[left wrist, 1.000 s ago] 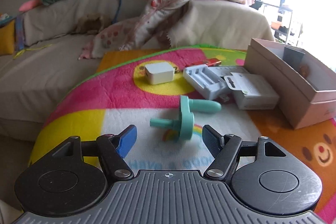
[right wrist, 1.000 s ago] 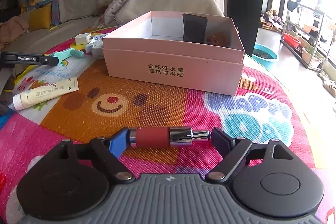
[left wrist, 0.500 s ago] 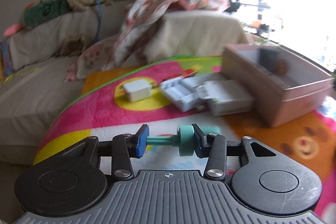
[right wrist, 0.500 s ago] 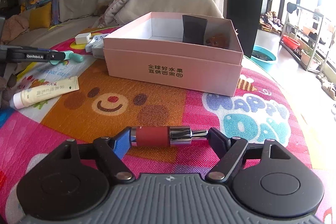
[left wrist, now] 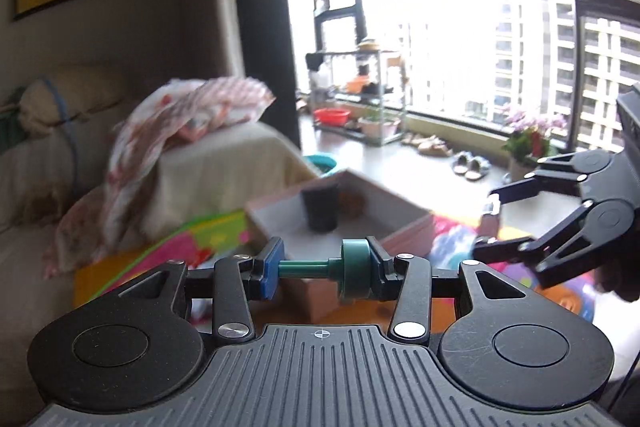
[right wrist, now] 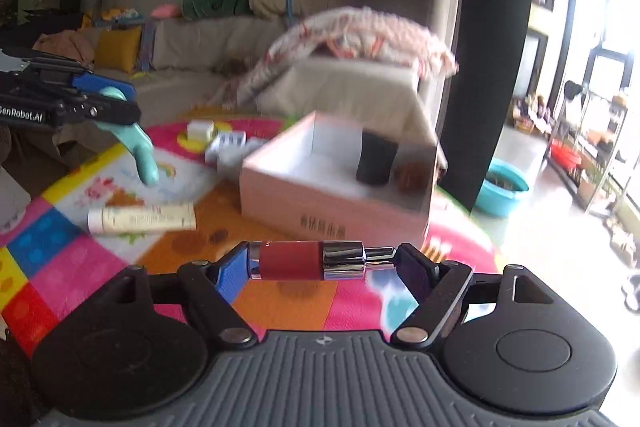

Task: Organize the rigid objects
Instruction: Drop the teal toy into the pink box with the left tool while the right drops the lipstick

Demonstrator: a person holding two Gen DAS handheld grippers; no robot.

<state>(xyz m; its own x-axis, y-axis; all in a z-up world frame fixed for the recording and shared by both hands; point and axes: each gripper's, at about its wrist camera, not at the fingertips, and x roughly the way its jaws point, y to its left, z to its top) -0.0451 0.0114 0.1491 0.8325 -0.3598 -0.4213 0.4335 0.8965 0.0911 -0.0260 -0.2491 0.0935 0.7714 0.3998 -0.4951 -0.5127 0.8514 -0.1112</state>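
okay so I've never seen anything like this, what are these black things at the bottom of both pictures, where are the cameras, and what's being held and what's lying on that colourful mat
These are two handheld grabbers, one in each of a person's hands; no robot arm is involved. Each carries a wide-angle camera looking forward along its jaws, so each picture shows its own tool at the bottom.

In the left camera's view, the left gripper is shut on a teal plastic toy. In the right camera's view, the right gripper is shut on a red and silver tube. Each tool also appears at the edge of the other's picture.

On the colourful mat stands an open pink box containing a black cup and a small brown object. A cream tube and some white items lie beside it.
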